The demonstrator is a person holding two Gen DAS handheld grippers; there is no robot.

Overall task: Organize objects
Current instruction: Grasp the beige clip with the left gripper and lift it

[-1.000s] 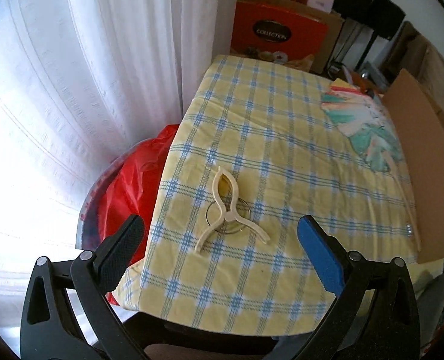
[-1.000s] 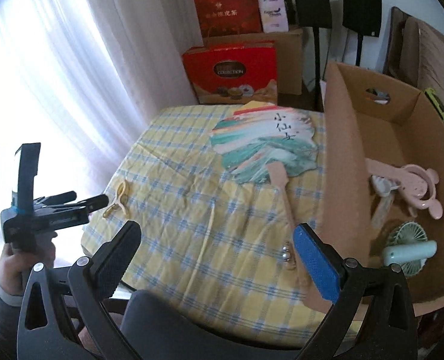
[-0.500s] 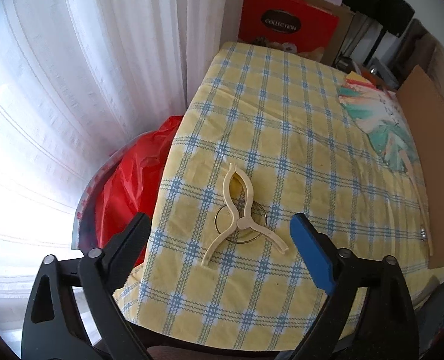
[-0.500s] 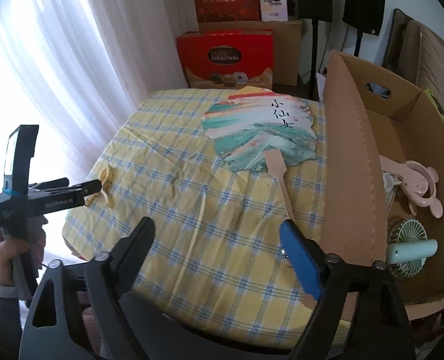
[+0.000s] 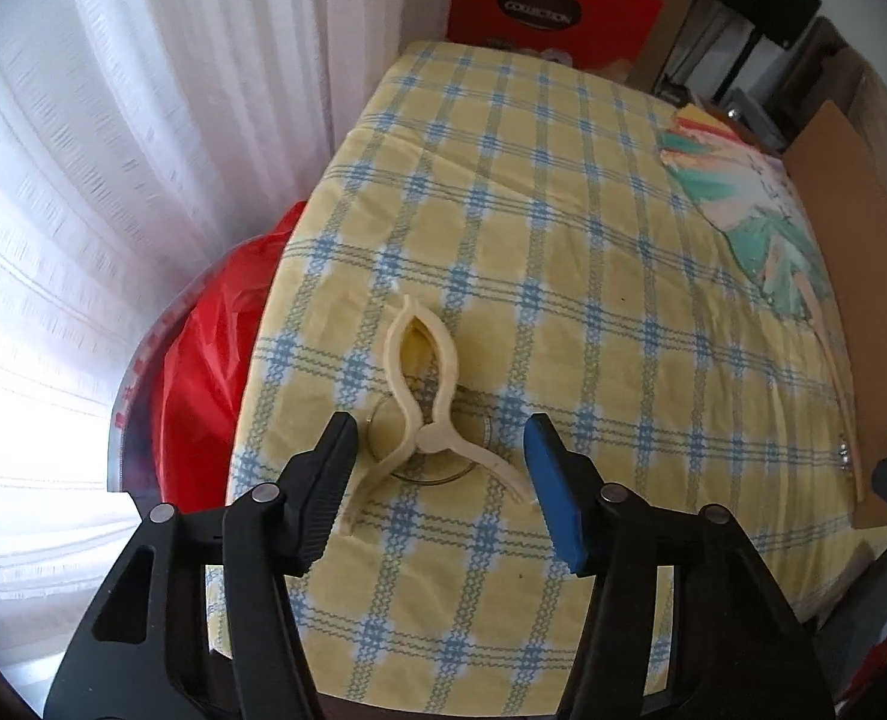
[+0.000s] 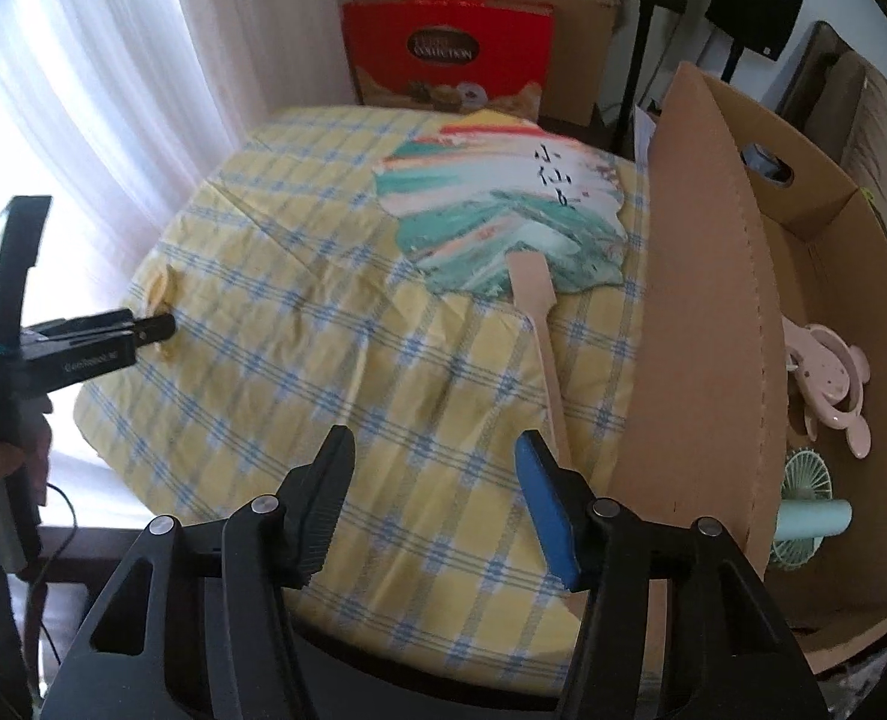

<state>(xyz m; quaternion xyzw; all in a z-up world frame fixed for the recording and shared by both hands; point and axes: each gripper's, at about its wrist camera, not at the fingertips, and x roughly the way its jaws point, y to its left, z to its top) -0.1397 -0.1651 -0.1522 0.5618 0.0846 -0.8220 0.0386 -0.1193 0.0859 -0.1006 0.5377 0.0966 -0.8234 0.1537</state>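
Note:
A cream plastic clip (image 5: 422, 396) with a metal ring lies on the yellow checked tablecloth (image 5: 563, 252) near the table's left edge. My left gripper (image 5: 437, 474) is open, its jaws on either side of the clip's two handles, not closed on it. It also shows in the right wrist view (image 6: 155, 324). My right gripper (image 6: 431, 486) is open and empty above the cloth. A painted hand fan (image 6: 503, 228) with a wooden handle lies beside the cardboard box (image 6: 701, 324).
The box holds a pink fan (image 6: 827, 378) and a mint handheld fan (image 6: 809, 516). A red bag (image 5: 203, 372) sits below the table's left edge by white curtains (image 5: 113, 180). Red gift boxes (image 6: 449, 54) stand behind the table.
My left gripper has moved forward and down until its jaws flank the clip. My right gripper has moved forward over the cloth, nearer the fan's handle.

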